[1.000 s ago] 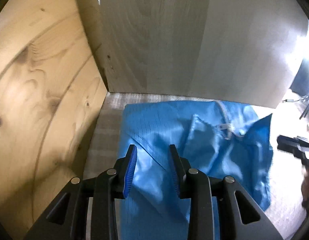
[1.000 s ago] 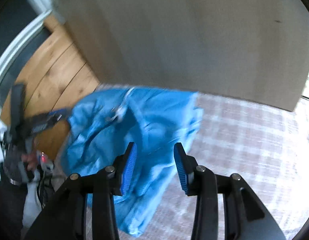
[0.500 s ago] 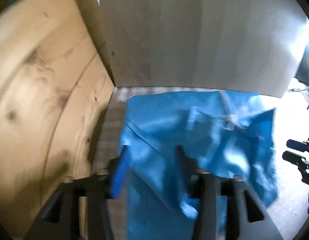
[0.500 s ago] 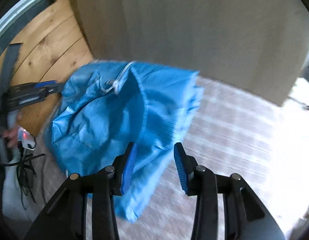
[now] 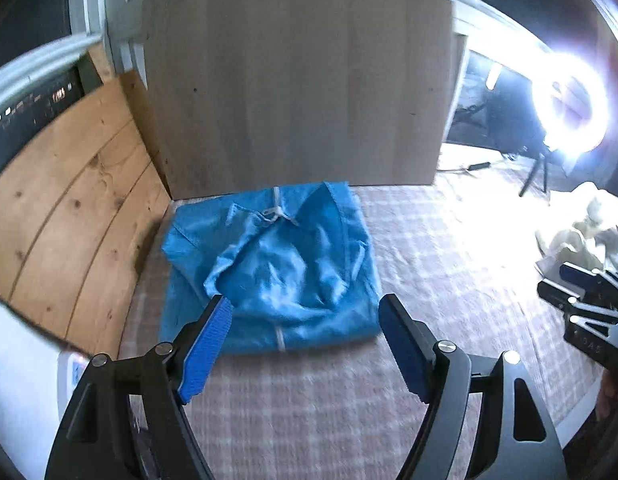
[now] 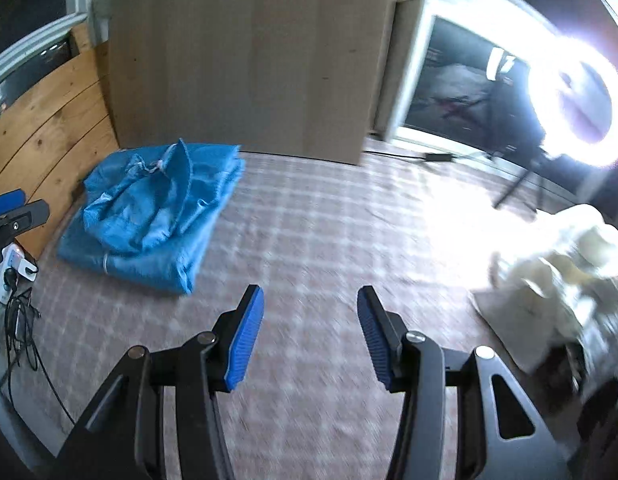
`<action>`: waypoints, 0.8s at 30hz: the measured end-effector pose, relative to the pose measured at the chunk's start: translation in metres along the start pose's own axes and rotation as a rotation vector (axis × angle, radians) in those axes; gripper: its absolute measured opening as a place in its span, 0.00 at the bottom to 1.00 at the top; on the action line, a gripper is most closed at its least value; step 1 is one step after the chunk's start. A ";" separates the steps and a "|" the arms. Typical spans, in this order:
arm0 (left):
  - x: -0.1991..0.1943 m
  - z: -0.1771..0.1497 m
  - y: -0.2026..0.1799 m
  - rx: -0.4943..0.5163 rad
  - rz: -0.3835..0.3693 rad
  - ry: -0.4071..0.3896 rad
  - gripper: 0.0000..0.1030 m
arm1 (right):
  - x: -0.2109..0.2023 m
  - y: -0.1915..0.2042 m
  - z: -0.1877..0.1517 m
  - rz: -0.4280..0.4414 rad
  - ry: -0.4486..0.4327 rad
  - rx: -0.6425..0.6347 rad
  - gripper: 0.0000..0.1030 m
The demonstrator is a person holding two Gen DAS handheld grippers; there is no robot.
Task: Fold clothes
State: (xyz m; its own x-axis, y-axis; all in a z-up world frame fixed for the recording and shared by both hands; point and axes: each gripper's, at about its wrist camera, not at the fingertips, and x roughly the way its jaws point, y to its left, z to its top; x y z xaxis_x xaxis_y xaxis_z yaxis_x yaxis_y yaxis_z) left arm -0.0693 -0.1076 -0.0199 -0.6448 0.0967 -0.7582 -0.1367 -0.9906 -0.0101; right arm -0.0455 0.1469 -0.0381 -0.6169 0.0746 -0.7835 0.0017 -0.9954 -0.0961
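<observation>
The folded blue garment (image 5: 269, 276) is seen lying on the checked cloth surface (image 5: 449, 280), tucked into the corner where the pale upright board (image 5: 293, 80) meets the knotty wooden panel (image 5: 69, 184); its far edge lies against or just short of the board. The left gripper (image 5: 305, 344) is held above and just short of the garment's near edge, its jaws opening wide with nothing between them. The right gripper (image 6: 309, 336) is held over bare cloth, its jaws also opening and empty, and the blue garment is seen well off to its upper left. A heap of white fabric (image 6: 569, 264) is seen at the right edge of the surface, near the right gripper and well apart from the left one. The blue piece is judged to be finished, so the coming move is judged to turn on the white heap: it lies to the right of both tongs, and the right hand is the nearer. Its long axis cannot be told, since it is crumpled and washed out by the ring light (image 6: 577, 104).
</observation>
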 end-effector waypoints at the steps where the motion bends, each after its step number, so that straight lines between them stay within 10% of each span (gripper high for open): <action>1: -0.008 -0.004 -0.007 0.005 0.000 -0.004 0.73 | -0.009 -0.004 -0.006 -0.010 -0.005 0.009 0.47; 13: -0.092 -0.066 -0.042 -0.101 -0.038 0.018 0.77 | -0.098 -0.022 -0.063 0.042 -0.091 0.002 0.47; 24: -0.178 -0.131 -0.088 -0.158 0.119 -0.038 0.80 | -0.150 -0.040 -0.124 0.111 -0.130 -0.061 0.47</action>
State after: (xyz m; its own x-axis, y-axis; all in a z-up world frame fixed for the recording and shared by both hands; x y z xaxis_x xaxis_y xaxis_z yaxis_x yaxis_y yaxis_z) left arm 0.1557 -0.0501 0.0305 -0.6778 -0.0215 -0.7350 0.0599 -0.9979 -0.0260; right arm 0.1443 0.1835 0.0074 -0.7071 -0.0481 -0.7055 0.1207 -0.9912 -0.0534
